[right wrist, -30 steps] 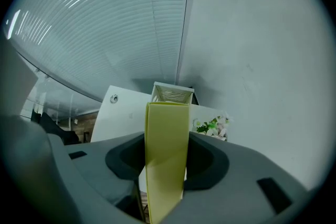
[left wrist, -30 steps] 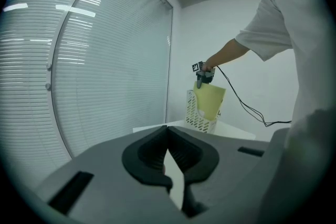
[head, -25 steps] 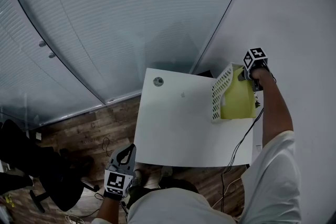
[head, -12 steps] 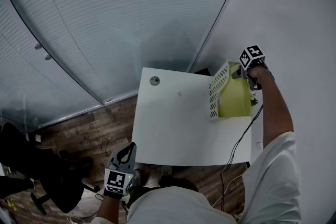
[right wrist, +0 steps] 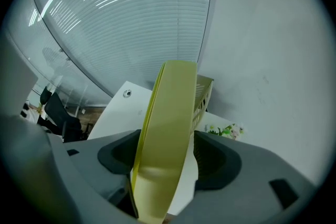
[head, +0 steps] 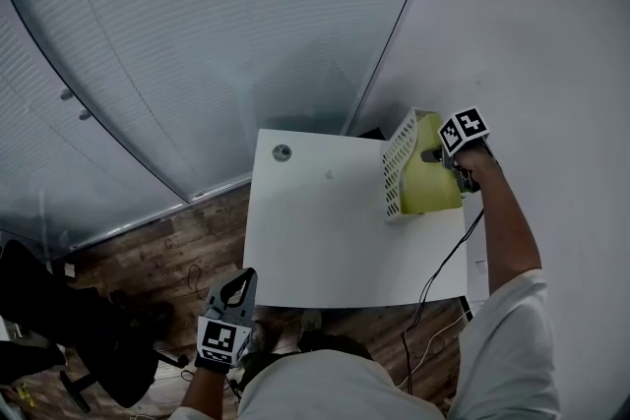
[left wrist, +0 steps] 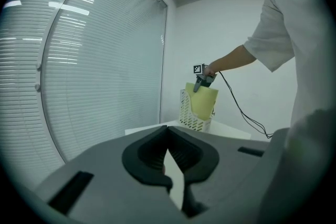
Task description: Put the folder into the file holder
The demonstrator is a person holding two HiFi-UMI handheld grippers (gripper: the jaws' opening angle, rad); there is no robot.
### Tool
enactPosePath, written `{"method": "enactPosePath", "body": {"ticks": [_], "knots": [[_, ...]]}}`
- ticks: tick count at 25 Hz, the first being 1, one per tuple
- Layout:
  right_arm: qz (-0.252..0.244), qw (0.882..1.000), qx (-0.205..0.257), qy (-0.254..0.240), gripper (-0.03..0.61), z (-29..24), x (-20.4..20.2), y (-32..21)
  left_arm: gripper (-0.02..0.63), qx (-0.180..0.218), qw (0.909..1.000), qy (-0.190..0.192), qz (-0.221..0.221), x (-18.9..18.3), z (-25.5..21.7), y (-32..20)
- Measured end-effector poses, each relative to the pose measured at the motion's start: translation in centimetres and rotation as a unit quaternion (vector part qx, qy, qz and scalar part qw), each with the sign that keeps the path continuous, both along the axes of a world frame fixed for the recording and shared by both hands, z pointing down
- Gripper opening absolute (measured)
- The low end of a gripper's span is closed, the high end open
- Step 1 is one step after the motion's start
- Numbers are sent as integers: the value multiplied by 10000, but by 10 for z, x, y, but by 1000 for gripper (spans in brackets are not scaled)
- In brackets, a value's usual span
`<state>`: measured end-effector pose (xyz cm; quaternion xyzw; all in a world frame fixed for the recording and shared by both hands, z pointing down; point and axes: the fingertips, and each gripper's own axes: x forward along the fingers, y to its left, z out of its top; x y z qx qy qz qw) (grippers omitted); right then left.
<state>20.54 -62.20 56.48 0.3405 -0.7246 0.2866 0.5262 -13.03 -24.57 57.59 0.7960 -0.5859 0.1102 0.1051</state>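
Note:
The yellow folder (head: pixel 425 187) stands upright in the white perforated file holder (head: pixel 396 174) at the back right of the white table (head: pixel 325 241). My right gripper (head: pixel 433 155) points steeply down over the folder's top edge. Its jaws have just been opening. In the right gripper view the folder (right wrist: pixel 168 128) rises between the spread jaws with a gap on its right side, and the holder (right wrist: pixel 203 97) shows behind it. My left gripper (head: pixel 233 288) hangs off the table's near edge, shut and empty. The left gripper view shows the folder (left wrist: pixel 203 102) far off.
A black cable (head: pixel 438 275) runs from the right hand over the table's right edge. There is a round grommet (head: pixel 282 152) near the table's back left corner. A dark office chair (head: pixel 59 330) stands on the wood floor at left. The wall is close behind the holder.
The right gripper has shifted a little along the folder's top, toward the holder's middle. The folder stays in the holder. The left gripper has not moved.

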Motion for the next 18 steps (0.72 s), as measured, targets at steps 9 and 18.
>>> {"method": "enactPosePath", "body": {"ticks": [9,18], "knots": [[311,9992,261,31,201,6,19,21,9,-2,10000,-52,67,6,-3,11],[994,9949,-164,48,193,-3,20,8,9,59,9998,-143,132,23,-13,27]]}}
